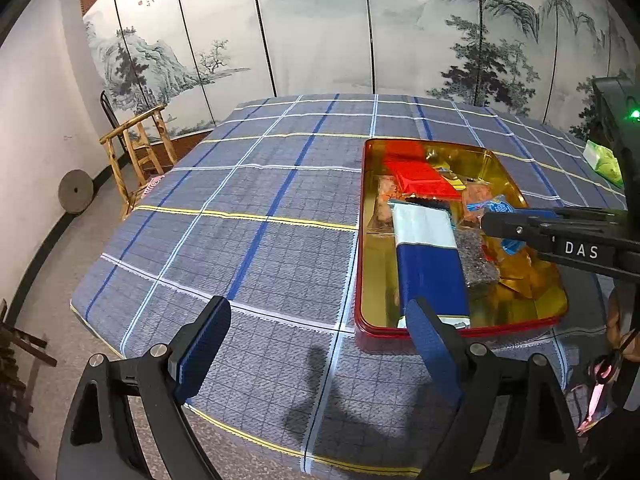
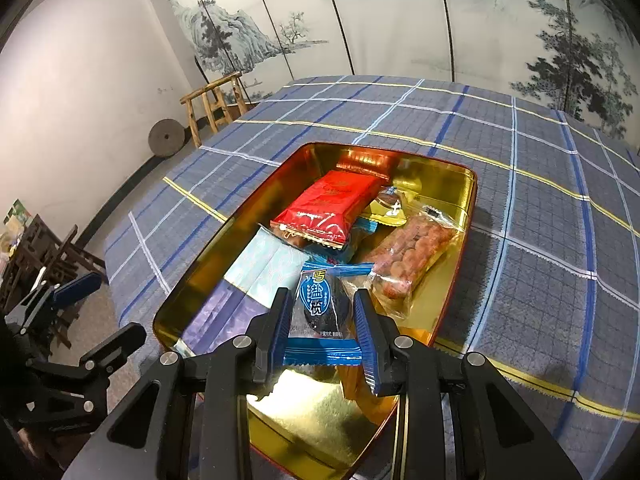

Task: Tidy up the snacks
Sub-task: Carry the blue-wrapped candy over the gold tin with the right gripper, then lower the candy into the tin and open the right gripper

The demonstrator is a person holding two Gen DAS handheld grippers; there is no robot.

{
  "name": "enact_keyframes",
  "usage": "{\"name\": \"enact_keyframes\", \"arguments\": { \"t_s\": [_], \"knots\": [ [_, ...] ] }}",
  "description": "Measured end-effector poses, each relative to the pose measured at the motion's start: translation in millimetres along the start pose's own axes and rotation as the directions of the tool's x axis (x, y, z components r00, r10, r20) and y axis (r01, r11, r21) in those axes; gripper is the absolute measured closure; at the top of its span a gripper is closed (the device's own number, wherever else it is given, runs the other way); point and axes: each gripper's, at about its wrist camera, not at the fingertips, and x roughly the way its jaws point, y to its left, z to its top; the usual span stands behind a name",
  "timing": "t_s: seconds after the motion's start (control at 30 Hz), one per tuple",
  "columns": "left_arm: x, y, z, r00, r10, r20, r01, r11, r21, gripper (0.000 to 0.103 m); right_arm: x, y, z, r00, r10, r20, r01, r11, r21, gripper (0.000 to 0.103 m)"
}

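Holding: right gripper (image 2: 322,326) pinches blue snack packet (image 2: 320,300), long axis along fingers toward 12 o'clock, over near end of gold tin (image 2: 192,280).
Idle: left gripper (image 1: 316,354) wide, empty; tin at its 2 o'clock.
Nearer: right.
Count: one tin, about six packets inside.

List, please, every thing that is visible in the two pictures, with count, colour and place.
tin tray: one, gold inside, red rim, on the table
red packet: one, on top of the pile in the tray
blue and pale blue packet: one, flat in the tray
clear bag of reddish snacks: one, in the tray
small blue-ended packet: one, over the tray
tablecloth: one, blue-grey checked
wooden chair: one, beside the table
painted screen: one, behind
left hand-held gripper: open, empty
right hand-held gripper: shut on the small blue-ended packet
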Motion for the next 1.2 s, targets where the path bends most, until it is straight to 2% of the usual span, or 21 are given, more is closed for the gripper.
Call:
{"name": "enact_keyframes", "arguments": {
  "t_s": [1.2],
  "knots": [
    [9,10,-2,1.000,0.008,-0.015,-0.008,1.000,-0.004,0.016,19,10,6,1.000,0.013,-0.014,-0.013,1.000,-0.001,0.070]
  ]
}}
